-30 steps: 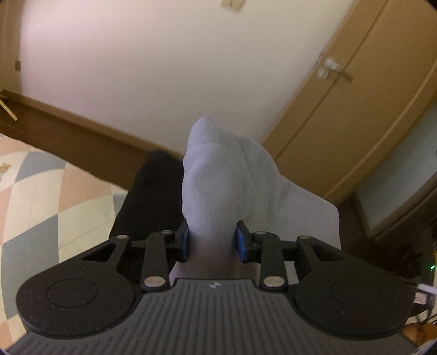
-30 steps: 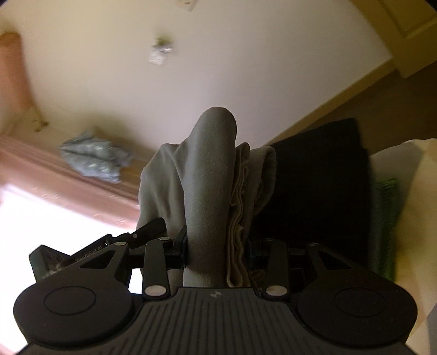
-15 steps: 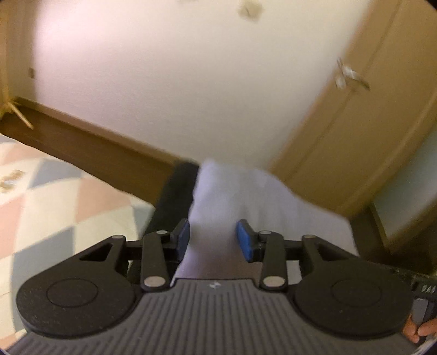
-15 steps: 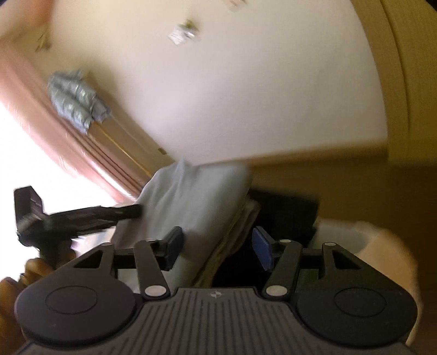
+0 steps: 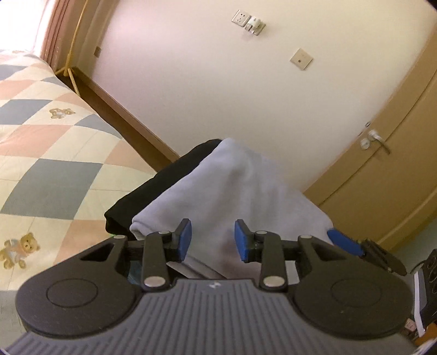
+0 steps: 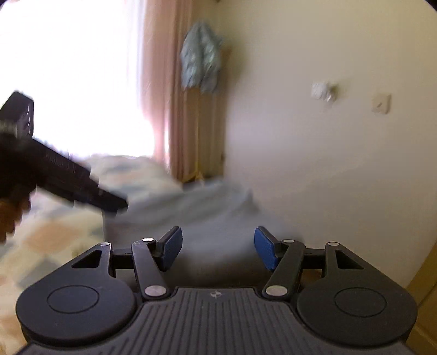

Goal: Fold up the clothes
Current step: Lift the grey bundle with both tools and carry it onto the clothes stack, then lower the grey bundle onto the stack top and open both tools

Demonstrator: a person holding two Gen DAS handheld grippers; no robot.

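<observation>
A folded light grey garment point(image 5: 240, 191) lies on top of a folded black garment point(image 5: 153, 196) at the bed's edge. My left gripper point(image 5: 213, 240) is open just in front of the grey garment, with its blue pads apart and empty. In the blurred right wrist view the grey garment point(image 6: 207, 213) lies ahead, and my right gripper point(image 6: 217, 247) is open and empty above its near edge. The right gripper's blue fingertip point(image 5: 344, 243) shows at the right of the left wrist view. The left gripper's body point(image 6: 68, 177) shows at the left of the right wrist view.
A checkered quilt with teddy bears point(image 5: 49, 142) covers the bed to the left. A wooden door point(image 5: 387, 163) stands at the right, with a cream wall and sockets point(image 5: 248, 21) behind. Pink curtains point(image 6: 174, 109) and a bright window are in the right wrist view.
Both grippers have opened and let go of the grey garment, which now lies on the black one. Both have drawn back, and the right wrist view has swung toward the window.
</observation>
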